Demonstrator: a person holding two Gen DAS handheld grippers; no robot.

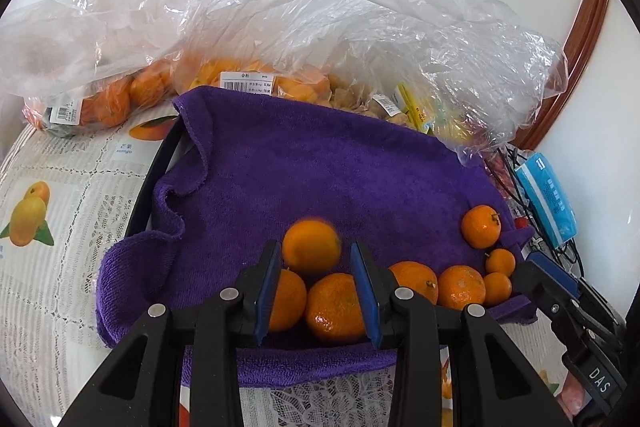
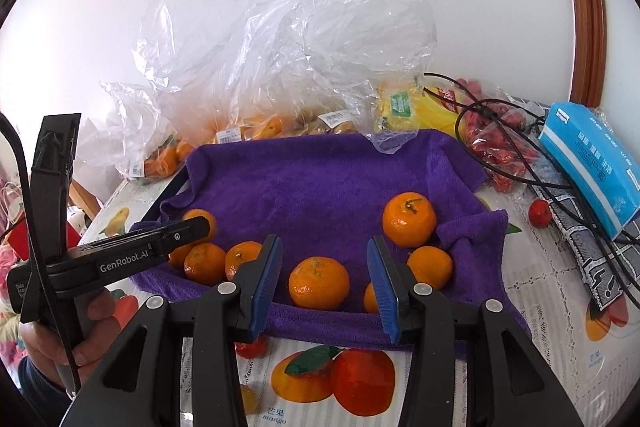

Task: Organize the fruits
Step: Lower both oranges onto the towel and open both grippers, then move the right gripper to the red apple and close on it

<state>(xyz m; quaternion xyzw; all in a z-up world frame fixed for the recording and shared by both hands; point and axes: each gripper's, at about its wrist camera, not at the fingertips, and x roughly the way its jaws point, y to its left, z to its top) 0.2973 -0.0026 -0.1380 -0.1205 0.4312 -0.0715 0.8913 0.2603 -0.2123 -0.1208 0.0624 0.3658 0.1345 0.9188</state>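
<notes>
Orange (image 1: 311, 246) ahead of left gripper (image 1: 316, 291) blurred; bagged fruit (image 1: 120, 99) veiled by plastic.

Fuzzy purple cloth towel (image 2: 320, 183) (matt); crinkled glossy plastic bags (image 2: 280, 39).

bright daylight | glare on plastic bags (image 1: 320, 7) | fisheye-warped edges | motion-blurred orange (image 1: 311, 247)

Left black two-finger gripper with blue pads (image 1: 314, 259) held low, jaws parted. Right black blue-padded gripper (image 2: 325, 267) alongside, jaws spread wider, gripping nothing.
</notes>
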